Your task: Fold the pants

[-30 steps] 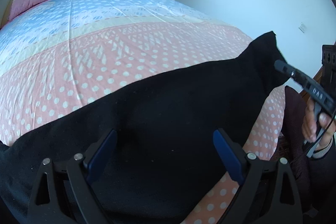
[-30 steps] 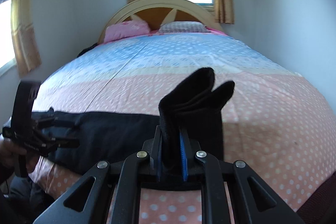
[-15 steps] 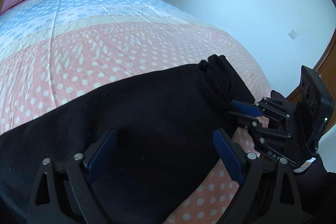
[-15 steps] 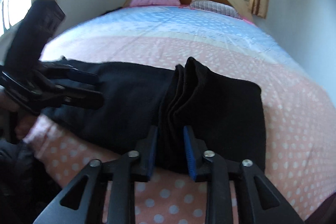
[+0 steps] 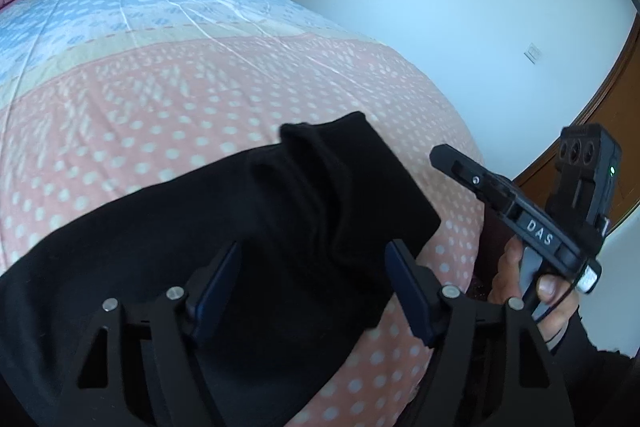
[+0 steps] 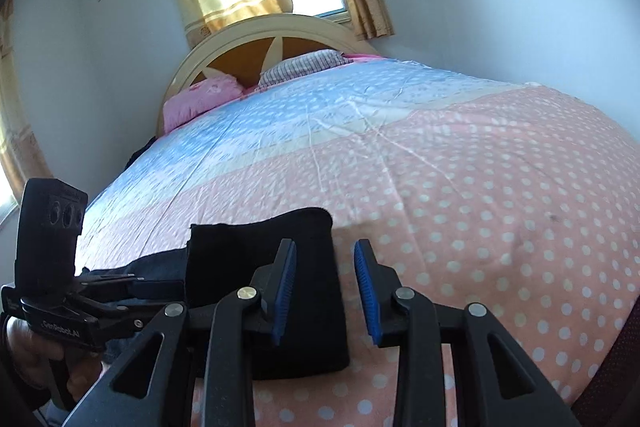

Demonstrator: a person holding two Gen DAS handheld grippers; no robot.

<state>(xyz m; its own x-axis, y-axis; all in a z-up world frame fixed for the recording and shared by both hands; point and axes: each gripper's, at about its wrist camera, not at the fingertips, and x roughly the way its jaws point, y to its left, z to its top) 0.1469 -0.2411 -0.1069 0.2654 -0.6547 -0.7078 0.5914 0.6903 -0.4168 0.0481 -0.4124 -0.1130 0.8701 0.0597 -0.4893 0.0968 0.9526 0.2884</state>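
The black pants [image 5: 224, 243] lie across the near end of the bed, with their right end folded over into a thick doubled flap [image 6: 264, 259]. My left gripper [image 5: 312, 287] is open, its blue pads spread just above the pants near the fold. My right gripper [image 6: 324, 291] is open and empty, its left pad over the flap's right edge and its right pad over bare bedspread. The right gripper also shows in the left wrist view [image 5: 516, 211], lifted to the right of the pants. The left gripper shows in the right wrist view [image 6: 120, 287], low over the cloth.
The bed [image 6: 460, 187] has a pink and blue dotted bedspread. Two pillows [image 6: 204, 99] and a cream headboard [image 6: 272, 39] stand at the far end under a curtained window. A white wall runs along the bed's right side, with a wooden door [image 5: 600, 115] near the corner.
My right gripper opened and let go of the pants' end, which now lies folded over on the pants. The right gripper lifted away to the right. My left gripper stayed open.
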